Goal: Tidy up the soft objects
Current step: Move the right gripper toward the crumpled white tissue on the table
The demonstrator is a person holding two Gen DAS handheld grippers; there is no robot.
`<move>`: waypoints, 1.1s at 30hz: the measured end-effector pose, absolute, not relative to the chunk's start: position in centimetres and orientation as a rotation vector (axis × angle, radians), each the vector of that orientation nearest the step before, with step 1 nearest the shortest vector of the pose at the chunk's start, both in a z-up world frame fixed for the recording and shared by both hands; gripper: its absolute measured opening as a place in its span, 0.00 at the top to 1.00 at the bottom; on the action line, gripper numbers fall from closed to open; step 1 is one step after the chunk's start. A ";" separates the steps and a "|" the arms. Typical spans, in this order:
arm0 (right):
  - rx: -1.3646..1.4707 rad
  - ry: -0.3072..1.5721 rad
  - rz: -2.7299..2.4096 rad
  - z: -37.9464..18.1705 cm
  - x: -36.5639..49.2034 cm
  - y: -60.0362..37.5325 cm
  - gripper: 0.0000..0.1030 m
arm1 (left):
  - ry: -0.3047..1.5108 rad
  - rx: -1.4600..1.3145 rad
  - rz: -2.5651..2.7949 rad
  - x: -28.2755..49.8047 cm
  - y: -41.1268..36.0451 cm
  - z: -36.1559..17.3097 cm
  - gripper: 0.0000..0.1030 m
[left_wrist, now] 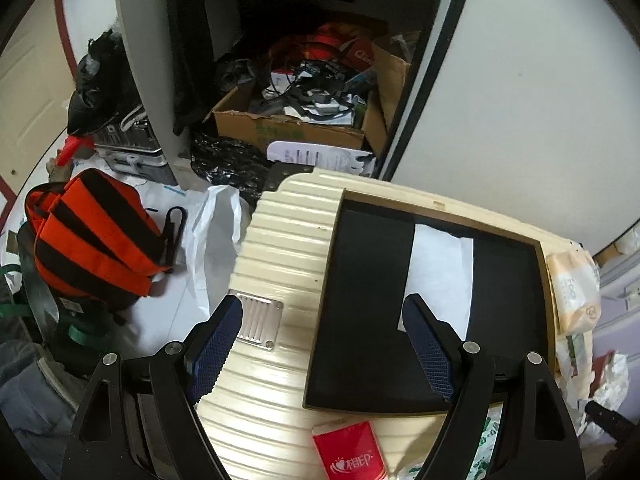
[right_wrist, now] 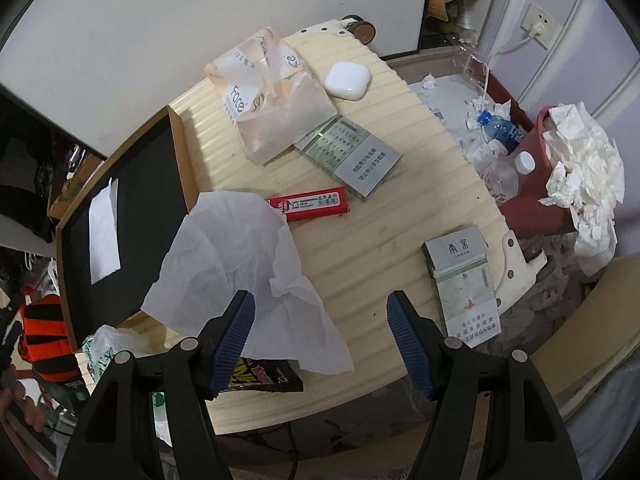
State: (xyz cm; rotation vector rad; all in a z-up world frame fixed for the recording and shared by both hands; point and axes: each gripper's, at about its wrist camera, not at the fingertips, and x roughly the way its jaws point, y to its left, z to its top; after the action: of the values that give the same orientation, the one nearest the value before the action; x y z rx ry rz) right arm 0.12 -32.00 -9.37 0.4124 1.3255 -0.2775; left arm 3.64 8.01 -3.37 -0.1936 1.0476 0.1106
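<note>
The loose, crumpled sheet of white tissue paper [right_wrist: 248, 272] lay spread over the ribbed cream suitcase shell [right_wrist: 360, 216] that served as worktop, one edge overlapping the red rectangular packet [right_wrist: 316, 204] and its near corner draped on a black snack sachet [right_wrist: 264, 376]; the right tool [right_wrist: 320, 340] hung just above that near corner with its blue-padded jaws spread wide and holding nothing, the left pad over the tissue's edge and the right pad over bare shell; so the sheet sat mostly to the left of the gap rather than centred in it.

The likely trouble was a pinch that caught only a thin fold, which could tear or slip free; a low closure might also drag the sachet or the red packet along, since the tissue touched both; the green-and-white cigarette box [right_wrist: 464, 284] lay just beside the right pad and could be nudged.

A second, flat white sheet [left_wrist: 440, 268] lay on the black tray with a tan rim [left_wrist: 360, 320]; the left tool [left_wrist: 320, 340] hovered over that tray's near side, likewise spread and empty.
</note>
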 end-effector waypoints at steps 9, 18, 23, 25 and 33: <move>0.443 1.287 -0.221 -9.5 0.4 -31.3 0.35 | 1.051 -0.184 0.084 3.7 7.5 -3.3 0.22; 0.466 1.264 -0.216 -9.5 0.5 -31.4 0.35 | 1.063 -0.192 0.085 3.6 7.6 -3.6 0.22; 0.462 1.262 -0.215 -9.4 0.5 -31.2 0.35 | 1.040 -0.151 0.096 3.5 7.1 -3.5 0.22; 0.463 1.262 -0.215 -9.4 0.5 -31.2 0.35 | 0.996 -0.083 0.112 3.2 6.6 -3.2 0.22; 0.452 1.263 -0.216 -9.5 0.6 -31.1 0.35 | 0.942 0.065 0.118 3.0 5.0 -2.7 0.22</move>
State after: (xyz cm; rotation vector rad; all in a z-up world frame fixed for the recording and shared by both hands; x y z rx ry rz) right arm 0.57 -31.11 -9.46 0.4516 1.2635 -0.2157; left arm 2.99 4.97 -2.71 0.0653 0.9417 0.1182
